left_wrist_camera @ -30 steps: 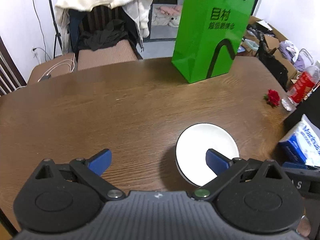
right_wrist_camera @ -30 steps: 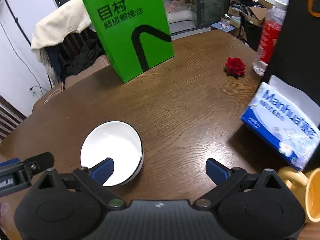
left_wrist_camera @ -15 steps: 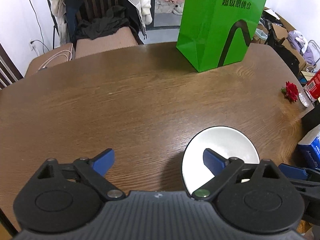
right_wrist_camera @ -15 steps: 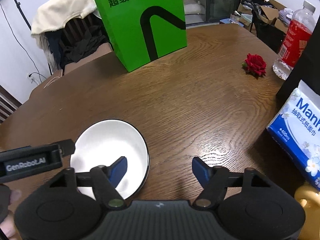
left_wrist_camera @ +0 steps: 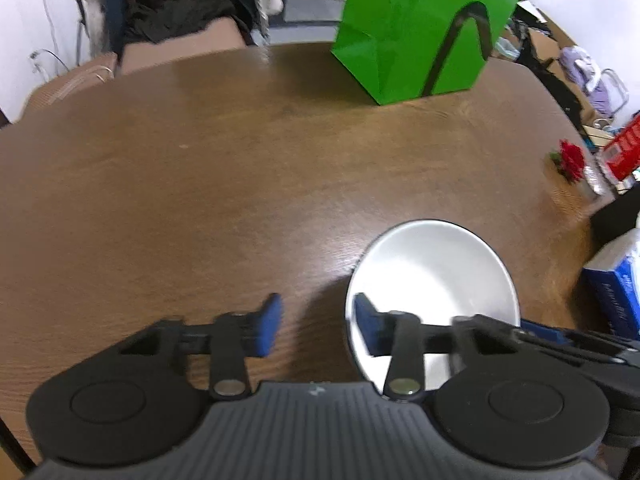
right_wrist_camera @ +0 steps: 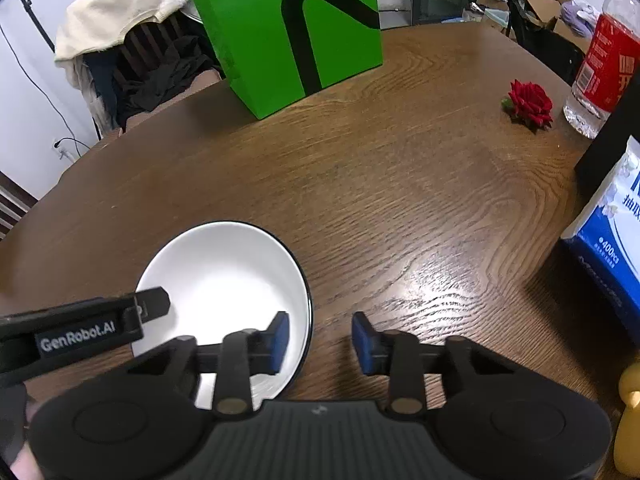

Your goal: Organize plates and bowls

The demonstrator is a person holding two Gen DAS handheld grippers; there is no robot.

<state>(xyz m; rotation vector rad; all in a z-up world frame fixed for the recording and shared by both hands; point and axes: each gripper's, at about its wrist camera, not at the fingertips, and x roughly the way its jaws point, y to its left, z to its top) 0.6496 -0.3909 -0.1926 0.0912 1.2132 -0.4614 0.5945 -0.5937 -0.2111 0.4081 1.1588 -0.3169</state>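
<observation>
Now I see white bowl [left_wrist_camera: 434, 276] on wooden table [left_wrist_camera: 224, 184], near edge, in front of green bag [left_wrist_camera: 424, 28]. My left gripper [left_wrist_camera: 316, 330]: narrow gap, 2 blue pads straddling bowl's left rim, 1 inside, 1 outside; contact with rim — cannot tell. My right gripper [right_wrist_camera: 320, 338]: same narrow gap, straddling bowl's right rim [right_wrist_camera: 308, 304], nothing clamped. Red rose [right_wrist_camera: 530, 102], bottle [right_wrist_camera: 604, 64], blue tissue pack [right_wrist_camera: 612, 248] off to right, well apart from bowl.
</observation>
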